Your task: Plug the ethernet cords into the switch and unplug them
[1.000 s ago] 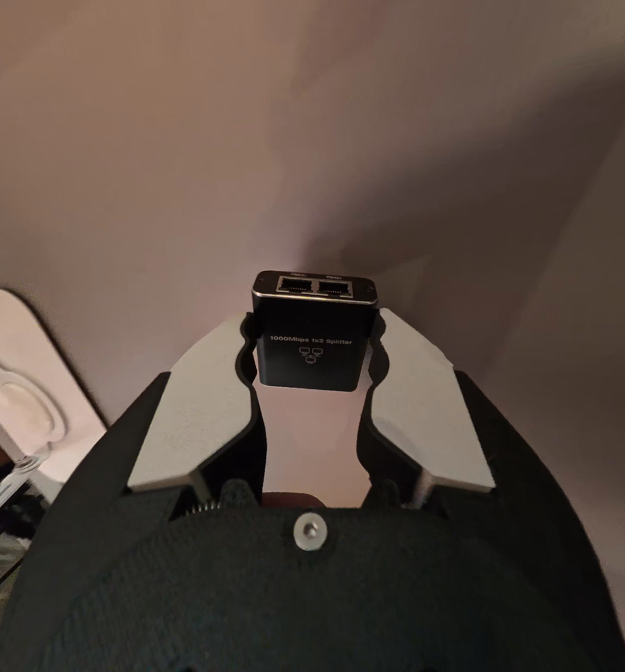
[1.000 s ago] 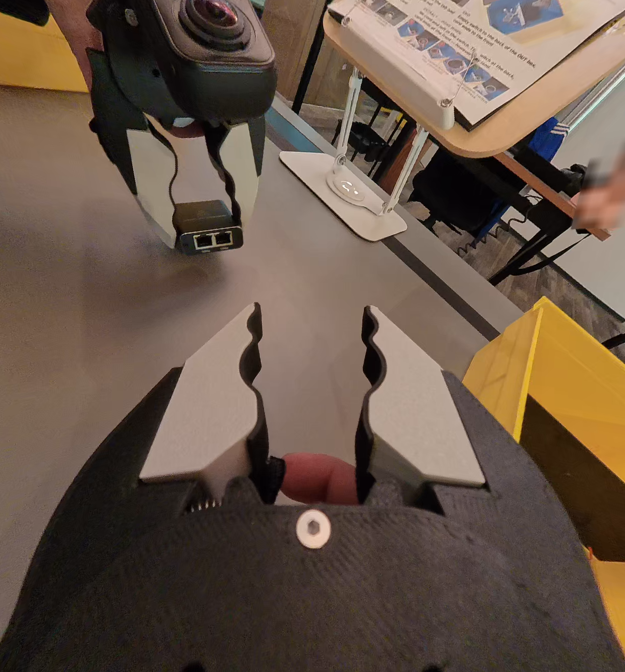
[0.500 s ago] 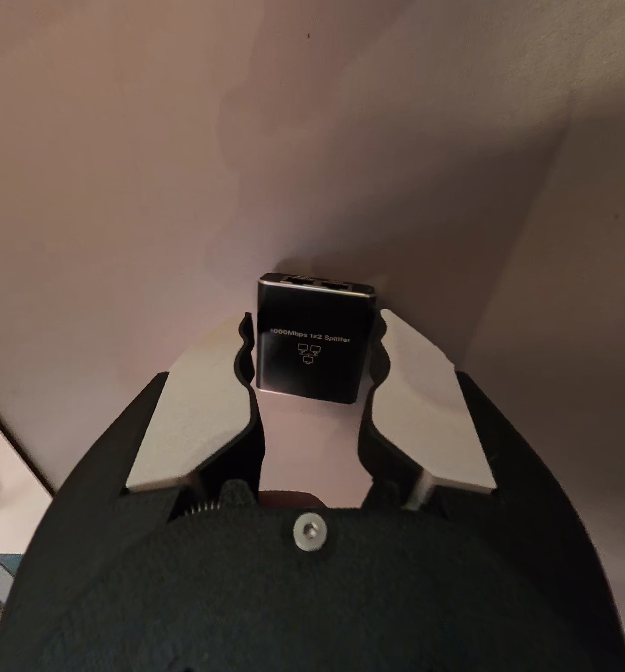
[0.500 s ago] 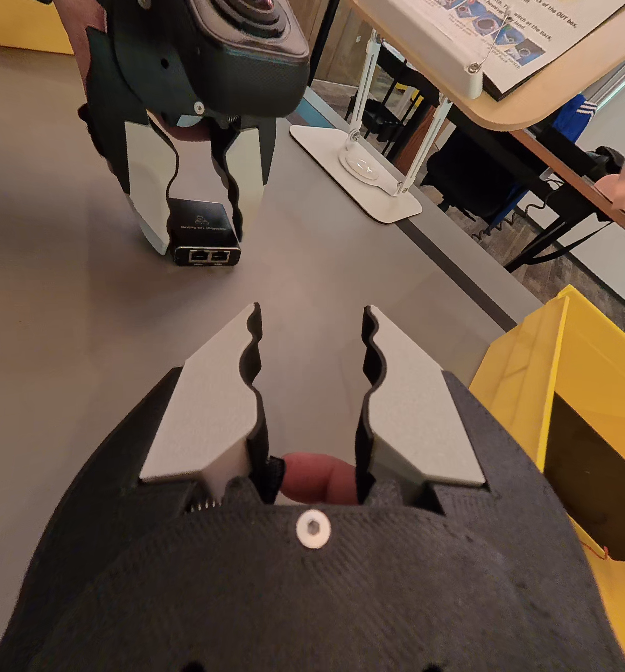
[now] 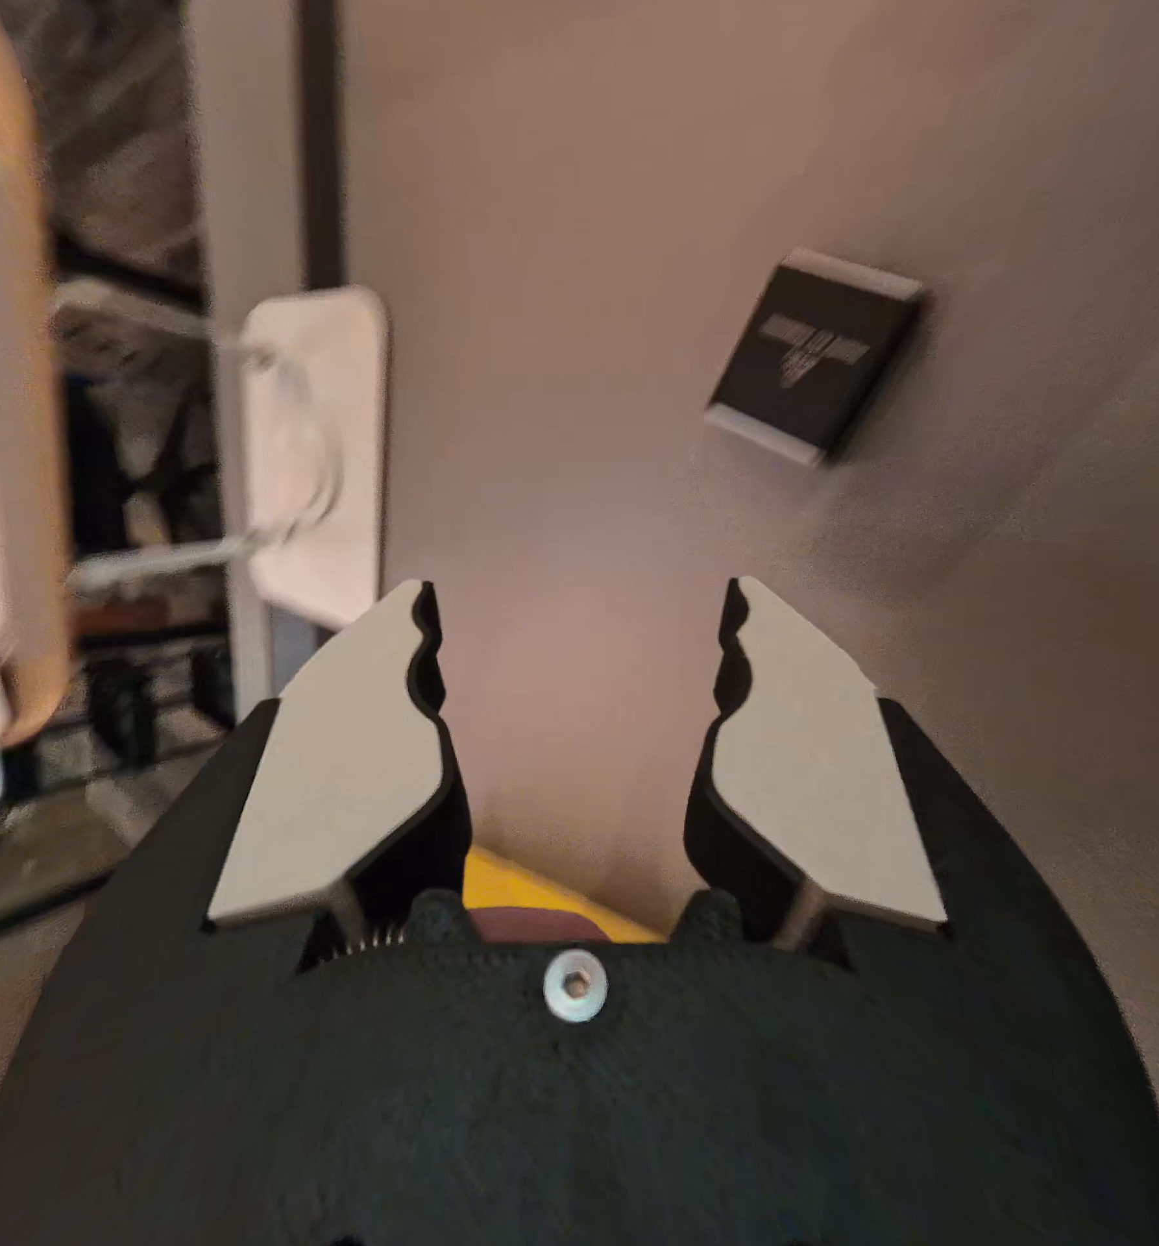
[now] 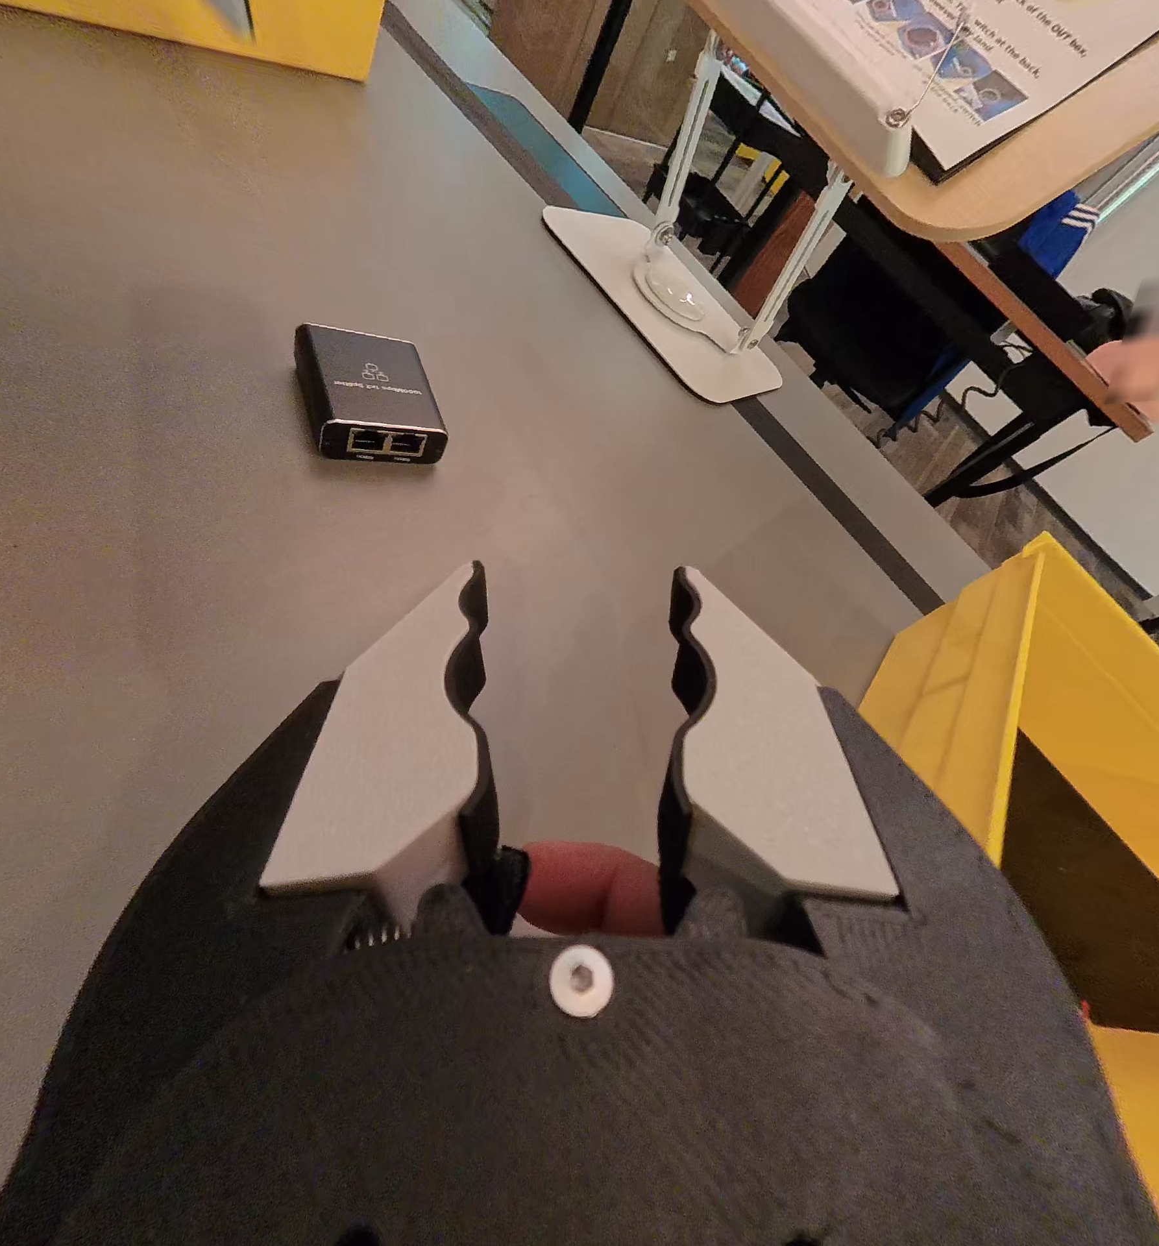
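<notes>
Switch parked on the table, both grippers empty

The switch [image 6: 369, 392] lay flat mid-table, well in from the far edge, ports facing the right gripper [image 6: 578, 573], probably so cords could go straight in. The white stand base [image 6: 664, 303] sat at the far edge, a yellow bin [image 6: 954, 681] off the right edge. Left gripper [image 5: 580, 590] and right gripper were both spread open, holding nothing. No cords visible; the left view was blurred.

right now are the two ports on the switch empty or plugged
Empty: the switch lies flat on the table, both front ports open, no cords in view.
</notes>
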